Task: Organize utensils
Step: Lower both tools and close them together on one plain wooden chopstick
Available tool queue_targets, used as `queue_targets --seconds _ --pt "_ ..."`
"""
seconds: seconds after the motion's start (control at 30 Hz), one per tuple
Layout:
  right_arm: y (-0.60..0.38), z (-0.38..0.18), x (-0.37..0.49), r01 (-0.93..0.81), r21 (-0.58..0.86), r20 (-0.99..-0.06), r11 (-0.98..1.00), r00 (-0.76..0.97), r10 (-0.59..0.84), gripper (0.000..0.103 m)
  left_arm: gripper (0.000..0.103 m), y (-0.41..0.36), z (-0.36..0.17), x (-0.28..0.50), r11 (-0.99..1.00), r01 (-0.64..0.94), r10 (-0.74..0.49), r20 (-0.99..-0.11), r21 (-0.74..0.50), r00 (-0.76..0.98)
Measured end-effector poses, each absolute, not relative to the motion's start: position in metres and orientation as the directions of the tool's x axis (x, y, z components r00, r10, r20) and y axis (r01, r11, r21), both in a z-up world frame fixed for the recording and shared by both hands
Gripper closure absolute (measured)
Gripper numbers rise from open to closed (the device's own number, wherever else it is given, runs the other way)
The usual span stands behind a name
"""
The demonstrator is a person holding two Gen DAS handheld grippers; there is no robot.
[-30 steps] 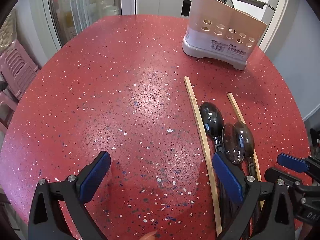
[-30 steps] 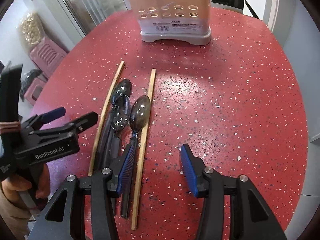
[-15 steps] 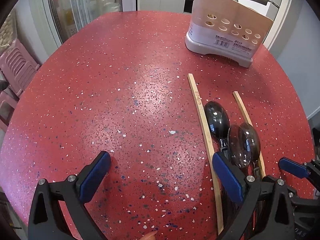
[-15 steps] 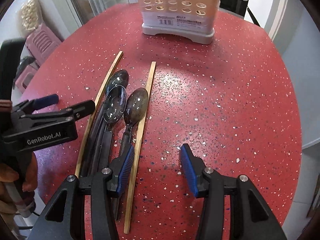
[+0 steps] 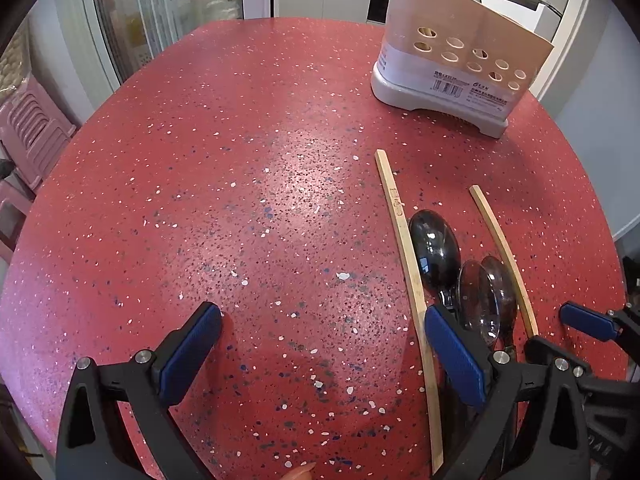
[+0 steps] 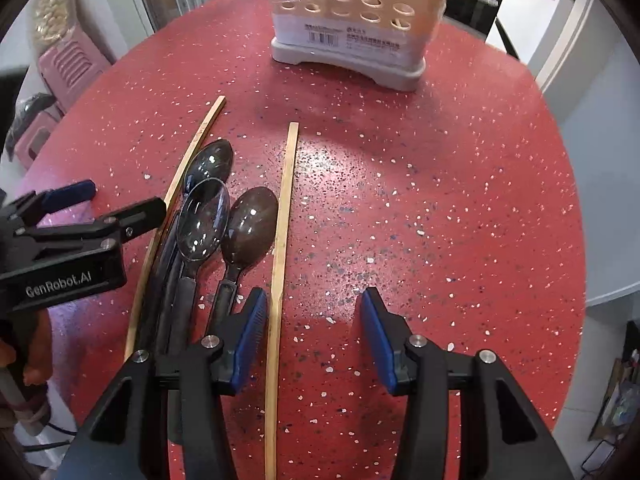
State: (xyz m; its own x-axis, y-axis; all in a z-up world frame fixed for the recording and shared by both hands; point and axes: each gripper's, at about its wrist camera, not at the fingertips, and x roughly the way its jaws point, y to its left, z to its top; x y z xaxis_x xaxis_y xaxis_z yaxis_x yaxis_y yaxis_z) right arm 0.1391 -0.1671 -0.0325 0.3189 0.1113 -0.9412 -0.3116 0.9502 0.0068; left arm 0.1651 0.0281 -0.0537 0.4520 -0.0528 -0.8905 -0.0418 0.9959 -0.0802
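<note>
Two wooden chopsticks lie on the red speckled table [image 5: 240, 200], with three spoons between them. In the right wrist view the right chopstick [image 6: 282, 240] runs between my right gripper's [image 6: 314, 332] spread fingers, close to the left pad [image 6: 250, 332], and nothing presses on it. The brown spoon [image 6: 250, 228], clear spoon [image 6: 202, 220], dark spoon [image 6: 210, 160] and left chopstick [image 6: 176, 192] lie further left. My left gripper [image 5: 324, 344] is open over bare table, left of the left chopstick [image 5: 404, 248] and the spoons [image 5: 434, 252]. The beige utensil holder [image 6: 352, 28] stands at the far side.
A person's hand [image 6: 36, 356] holds the left gripper [image 6: 80, 236] beside the spoon handles. Pink stools [image 5: 32, 128] stand off the table's left edge. A glass door and cabinets are behind the holder [image 5: 460, 64]. Bare table stretches right of the right chopstick [image 5: 500, 248].
My right gripper has tilted and shifted slightly, so the right chopstick now lies just inside its left finger instead of under it. The left gripper has barely moved.
</note>
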Motion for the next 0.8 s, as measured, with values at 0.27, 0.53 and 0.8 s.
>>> queue_targets --seconds 0.27,0.53,0.8 --pt "-0.159 -0.033 0.16 -0.349 0.008 -0.966 0.937 0.239 0.098 0.052 0.0 0.022 -0.054 0.182 0.999 -0.028 -0.01 -0.91 -0.023 0.414" --pt "-0.141 -0.033 0.184 -0.368 0.012 -0.984 0.93 0.161 0.076 0.062 0.0 0.024 -0.052 0.196 1.0 0.012 -0.009 -0.921 -0.005 0.388" --pt "-0.146 -0.031 0.192 -0.376 0.048 -0.984 0.925 0.139 0.108 0.097 0.017 0.011 -0.039 0.222 0.994 0.105 -0.061 -0.932 -0.025 0.357"
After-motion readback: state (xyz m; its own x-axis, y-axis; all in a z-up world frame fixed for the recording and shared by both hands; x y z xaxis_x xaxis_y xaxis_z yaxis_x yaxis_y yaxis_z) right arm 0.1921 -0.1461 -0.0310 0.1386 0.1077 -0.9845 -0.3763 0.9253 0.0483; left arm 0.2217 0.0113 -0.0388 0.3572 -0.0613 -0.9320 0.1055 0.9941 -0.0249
